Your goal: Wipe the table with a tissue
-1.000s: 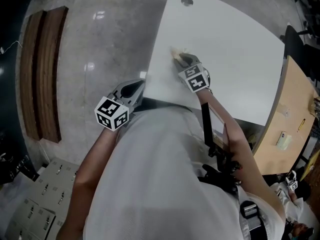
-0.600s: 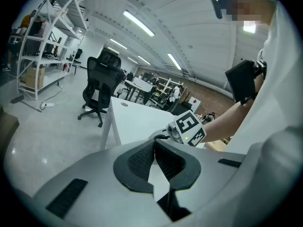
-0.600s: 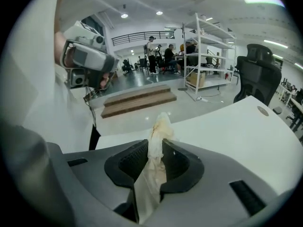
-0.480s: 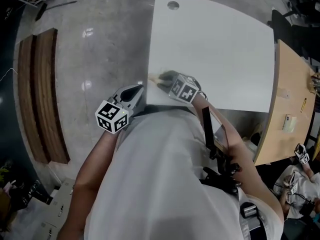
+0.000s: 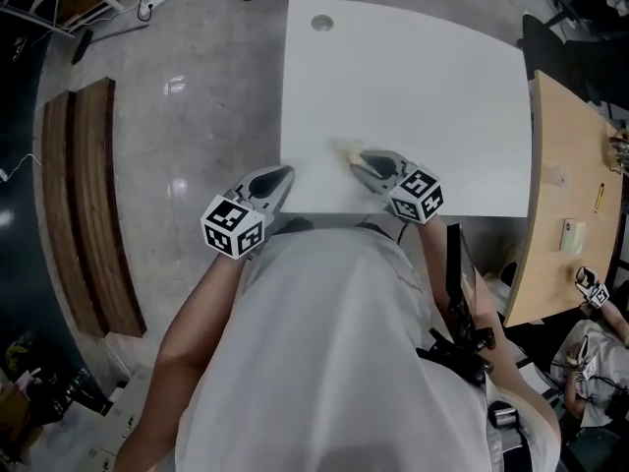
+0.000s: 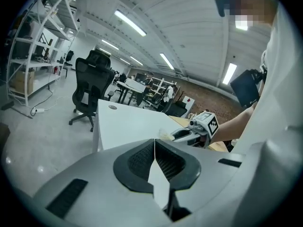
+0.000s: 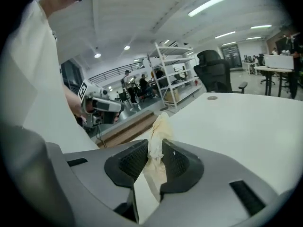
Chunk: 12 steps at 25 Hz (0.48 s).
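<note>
Head view, looking steeply down: worktop (image 5: 413, 87), white, smooth, rectangular, with one round cable hole (image 5: 321, 23) near its far left corner.

- Floor (image 5: 197, 87): grey, polished, glinting with lamp reflections, left of the worktop.
- Wooden strips (image 5: 84, 195): two, brown, lying on the floor well left of the worktop.
- Office chair (image 6: 92, 86): black, high-backed, beyond the worktop's far end.
- Shelving rack (image 7: 173, 72): white, open metal, past the worktop's left side.
- Second desk (image 5: 570, 175): pale wood, against the worktop's right side.
- Left gripper (image 5: 283, 174): held at the worktop's near left corner, pointing along the worktop. Grey moulded shell, black ribbed pads, jaws together with nothing between them.
- Right gripper (image 5: 360, 161): over the worktop's near edge, tilted down, tips aimed toward the worktop's far left. Jaws clamped on the tissue.
- Tissue (image 7: 158, 136): cream, crumpled, thin, sticking out past the pads above the worktop. Contact with the worktop cannot be told.
</note>
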### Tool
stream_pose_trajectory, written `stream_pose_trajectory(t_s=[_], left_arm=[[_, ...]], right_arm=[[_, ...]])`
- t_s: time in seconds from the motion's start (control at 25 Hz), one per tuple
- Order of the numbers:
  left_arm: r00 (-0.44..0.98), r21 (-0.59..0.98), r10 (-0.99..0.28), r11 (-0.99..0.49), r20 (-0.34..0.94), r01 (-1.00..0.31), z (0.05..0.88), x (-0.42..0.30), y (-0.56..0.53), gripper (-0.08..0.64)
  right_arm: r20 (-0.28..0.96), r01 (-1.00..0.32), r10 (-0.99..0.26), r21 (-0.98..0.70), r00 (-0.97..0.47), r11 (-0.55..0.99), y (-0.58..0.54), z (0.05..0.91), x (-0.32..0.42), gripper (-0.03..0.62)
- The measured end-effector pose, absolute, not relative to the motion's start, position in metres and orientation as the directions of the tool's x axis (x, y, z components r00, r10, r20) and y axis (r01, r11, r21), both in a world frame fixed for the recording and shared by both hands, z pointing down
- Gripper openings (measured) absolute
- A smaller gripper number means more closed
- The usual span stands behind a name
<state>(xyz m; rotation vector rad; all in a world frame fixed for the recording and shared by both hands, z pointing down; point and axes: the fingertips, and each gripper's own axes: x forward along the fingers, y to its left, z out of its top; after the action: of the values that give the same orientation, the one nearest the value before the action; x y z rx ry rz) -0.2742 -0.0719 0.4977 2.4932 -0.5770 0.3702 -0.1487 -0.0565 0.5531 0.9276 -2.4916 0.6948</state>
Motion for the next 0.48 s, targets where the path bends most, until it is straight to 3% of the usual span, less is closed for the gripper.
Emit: stream_pose_trajectory(t_s=[0.48], left_arm=[[0.878, 0.435, -0.305, -0.778, 0.370, -0.454, 0.490, -0.173, -0.042, 0.008]], right_arm=[[0.401, -0.852, -0.754, -0.292, -0.521, 0.434, -0.014, 0.498, 0.005, 0.094]])
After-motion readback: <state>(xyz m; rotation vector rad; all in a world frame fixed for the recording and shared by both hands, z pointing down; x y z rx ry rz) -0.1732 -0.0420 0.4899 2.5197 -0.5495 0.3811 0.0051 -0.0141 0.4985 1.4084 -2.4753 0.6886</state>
